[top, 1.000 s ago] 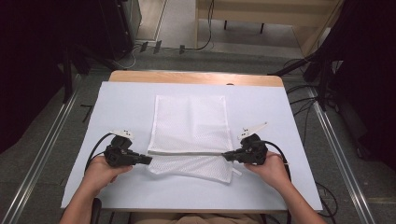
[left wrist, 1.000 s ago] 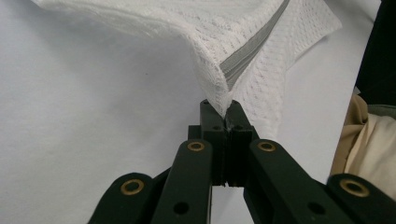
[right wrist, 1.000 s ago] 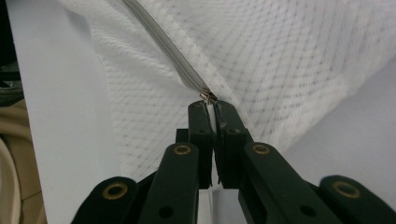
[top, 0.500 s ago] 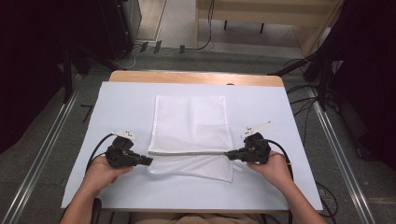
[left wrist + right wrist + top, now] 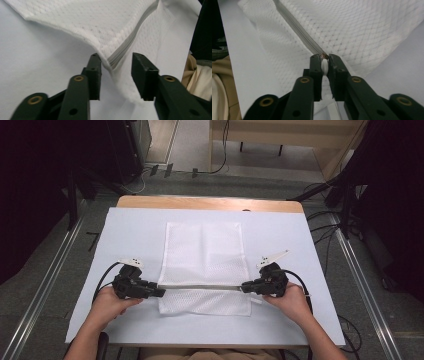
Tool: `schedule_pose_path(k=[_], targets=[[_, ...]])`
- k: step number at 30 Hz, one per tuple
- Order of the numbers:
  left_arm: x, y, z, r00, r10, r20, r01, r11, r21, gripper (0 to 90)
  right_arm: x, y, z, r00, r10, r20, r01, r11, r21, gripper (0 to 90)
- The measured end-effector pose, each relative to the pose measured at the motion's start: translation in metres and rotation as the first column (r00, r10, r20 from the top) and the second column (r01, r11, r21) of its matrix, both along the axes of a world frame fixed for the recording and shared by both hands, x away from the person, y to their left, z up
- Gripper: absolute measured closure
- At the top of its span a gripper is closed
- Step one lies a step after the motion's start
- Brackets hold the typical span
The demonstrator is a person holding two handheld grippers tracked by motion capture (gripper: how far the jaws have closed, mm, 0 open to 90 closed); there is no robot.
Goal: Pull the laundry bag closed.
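Observation:
A white mesh bag lies flat on the white table cover, and its grey zipper runs straight across the near part. At the zipper's left end is my left gripper. Its jaws have just been opening and now stand open, with the bag's corner and the zipper end loose between them. My right gripper is at the zipper's right end. Its jaws have just been opening slightly, though the white zipper pull still sits pinched between the pads.
The white cover spans the wooden table, with bare cover to both sides of the bag. Metal rails run along the floor to the left and right. Cables lie on the floor beyond the far edge.
The left jaws have opened off the zipper end. The bag's near flap, rumpled and skewed before, now lies flatter and squarer. Both hands stay where they were.

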State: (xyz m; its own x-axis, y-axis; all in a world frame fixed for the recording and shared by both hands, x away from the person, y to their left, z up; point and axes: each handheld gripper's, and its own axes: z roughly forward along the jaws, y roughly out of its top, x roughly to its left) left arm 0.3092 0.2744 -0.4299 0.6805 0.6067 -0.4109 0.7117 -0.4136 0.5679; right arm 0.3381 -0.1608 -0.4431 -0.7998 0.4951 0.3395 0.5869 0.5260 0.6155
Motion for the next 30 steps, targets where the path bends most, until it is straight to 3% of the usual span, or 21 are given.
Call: schedule_pose_path(k=[6,10,18,24,30], targets=[[0.002,0.001,0.001,0.9989,0.035,0.032,-0.036,0.9994,0.002,43.7,0.0,-0.004,0.003,0.9992,-0.014,0.038,0.012,0.999,0.034,71.0],[0.003,0.003,0.002,0.9964,0.067,0.052,-0.067,0.9977,0.008,40.7,0.002,-0.004,0.002,0.9955,-0.056,0.077,0.053,0.998,0.039,55.5],[0.005,0.01,0.005,0.9816,0.147,0.122,-0.15,0.9885,0.016,36.8,0.008,-0.013,0.002,0.9883,-0.121,0.092,0.116,0.991,0.062,48.3],[0.008,0.018,0.006,0.9706,0.196,0.14,-0.199,0.98,0.008,36.2,0.013,-0.026,0.002,0.9633,-0.235,0.13,0.226,0.971,0.083,40.1],[0.012,0.029,0.005,0.953,0.264,0.149,-0.268,0.9633,0.011,35.2,0.017,-0.039,-0.001,0.9391,-0.311,0.146,0.301,0.95,0.084,36.2]])
